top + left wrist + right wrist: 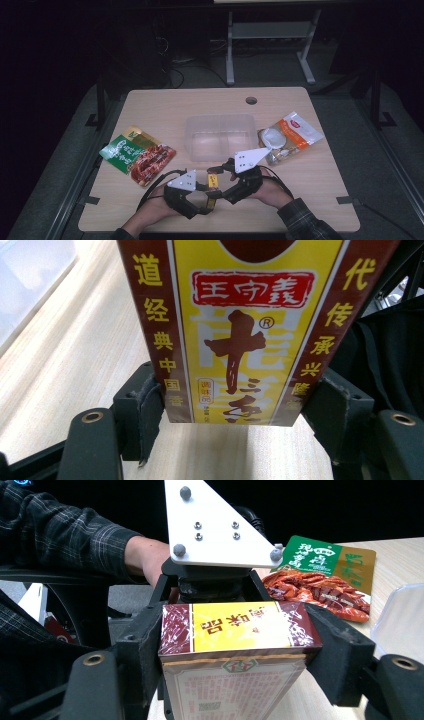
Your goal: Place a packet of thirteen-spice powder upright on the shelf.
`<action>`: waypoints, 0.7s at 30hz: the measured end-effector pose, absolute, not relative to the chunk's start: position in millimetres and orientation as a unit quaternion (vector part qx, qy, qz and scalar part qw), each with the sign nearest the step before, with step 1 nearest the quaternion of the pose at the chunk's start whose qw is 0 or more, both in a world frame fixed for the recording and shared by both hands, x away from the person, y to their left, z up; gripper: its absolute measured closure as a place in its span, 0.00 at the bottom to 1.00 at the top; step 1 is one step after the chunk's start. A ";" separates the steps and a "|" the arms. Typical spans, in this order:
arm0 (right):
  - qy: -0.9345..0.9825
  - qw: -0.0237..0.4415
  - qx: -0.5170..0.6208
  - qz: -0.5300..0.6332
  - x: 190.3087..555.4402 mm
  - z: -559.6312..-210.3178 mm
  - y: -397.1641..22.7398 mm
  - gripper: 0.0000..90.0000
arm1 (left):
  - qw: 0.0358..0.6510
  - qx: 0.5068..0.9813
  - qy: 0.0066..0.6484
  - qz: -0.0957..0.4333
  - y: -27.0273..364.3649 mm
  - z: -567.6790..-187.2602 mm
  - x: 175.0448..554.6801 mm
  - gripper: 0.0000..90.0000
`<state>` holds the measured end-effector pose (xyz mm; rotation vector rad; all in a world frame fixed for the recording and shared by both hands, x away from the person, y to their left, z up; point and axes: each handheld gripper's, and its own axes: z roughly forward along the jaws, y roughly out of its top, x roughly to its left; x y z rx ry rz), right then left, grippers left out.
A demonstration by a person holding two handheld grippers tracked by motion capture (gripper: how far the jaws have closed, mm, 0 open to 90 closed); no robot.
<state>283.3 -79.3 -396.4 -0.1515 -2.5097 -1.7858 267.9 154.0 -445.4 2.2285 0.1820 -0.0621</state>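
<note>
Seasoning box (232, 655) clamped at opposite ends by both my grippers, low over the table's (300, 200) near edge.

Left gripper (200, 192) and right gripper (225, 175) face each other, each closed on the box, whose long axis runs between them. Just beyond sits the clear plastic tub (220, 136); the right gripper is nearer it.

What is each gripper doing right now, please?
Left gripper: shut on the small yellow and maroon cardboard box.
Right gripper: shut on the same box, at its other end.
</note>
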 end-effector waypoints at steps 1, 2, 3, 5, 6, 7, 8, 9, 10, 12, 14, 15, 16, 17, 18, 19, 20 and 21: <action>-0.814 0.030 -0.051 -0.578 283.1 -396.2 -79.0 0.34 | 0.435 0.897 0.073 -0.022 153.9 -445.6 267.5 0.32; -0.815 0.031 -0.051 -0.576 283.0 -396.0 -78.7 0.34 | 0.434 0.898 0.073 -0.020 153.7 -445.9 267.0 0.32; -0.815 0.030 -0.050 -0.576 283.2 -396.1 -78.4 0.34 | 0.433 0.898 0.073 -0.019 153.6 -446.3 266.7 0.31; -0.815 0.032 -0.050 -0.577 283.4 -395.9 -78.5 0.34 | 0.430 0.900 0.075 -0.017 153.6 -447.7 266.4 0.29; -0.815 0.032 -0.050 -0.577 283.6 -395.6 -78.7 0.34 | 0.427 0.901 0.076 -0.018 154.4 -448.1 266.5 0.27; -0.815 0.031 -0.050 -0.577 283.8 -395.2 -79.1 0.34 | 0.432 0.898 0.084 -0.018 154.6 -449.4 265.7 0.25; -0.815 0.029 -0.051 -0.577 284.4 -395.0 -79.7 0.34 | 0.427 0.900 0.084 -0.016 156.4 -449.3 265.8 0.24; -0.815 0.030 -0.053 -0.577 284.8 -394.7 -80.5 0.34 | 0.429 0.899 0.087 -0.015 157.8 -449.6 265.8 0.23; -0.814 0.030 -0.052 -0.577 285.7 -394.6 -81.2 0.34 | 0.428 0.899 0.092 -0.015 159.8 -449.7 265.7 0.22; -0.815 0.030 -0.056 -0.577 286.1 -394.3 -83.1 0.34 | 0.427 0.899 0.098 -0.011 164.1 -449.4 265.6 0.21; -0.816 0.031 -0.057 -0.574 287.5 -394.0 -84.5 0.34 | 0.426 0.898 0.107 -0.008 168.7 -449.4 264.1 0.19; -0.819 0.031 -0.058 -0.571 288.0 -393.9 -85.3 0.34 | 0.421 0.900 0.110 -0.006 171.4 -449.5 263.9 0.19; -0.819 0.031 -0.057 -0.570 288.7 -393.7 -85.9 0.34 | 0.419 0.901 0.114 -0.006 174.0 -450.5 263.6 0.18; -0.820 0.031 -0.058 -0.569 289.1 -393.4 -86.4 0.34 | 0.417 0.901 0.118 -0.005 176.8 -451.2 263.1 0.18; -0.820 0.031 -0.058 -0.568 289.9 -392.8 -86.8 0.34 | 0.413 0.902 0.123 -0.001 179.7 -451.6 262.6 0.18; -0.822 0.031 -0.056 -0.566 291.3 -391.6 -87.4 0.34 | 0.409 0.904 0.126 0.001 182.9 -451.9 262.4 0.17; -0.822 0.031 -0.056 -0.566 291.3 -391.6 -87.4 0.34 | 0.408 0.904 0.130 0.004 186.0 -451.9 261.8 0.17; -0.823 0.030 -0.052 -0.565 292.1 -391.0 -87.4 0.34 | 0.405 0.905 0.133 0.006 189.1 -451.1 260.9 0.17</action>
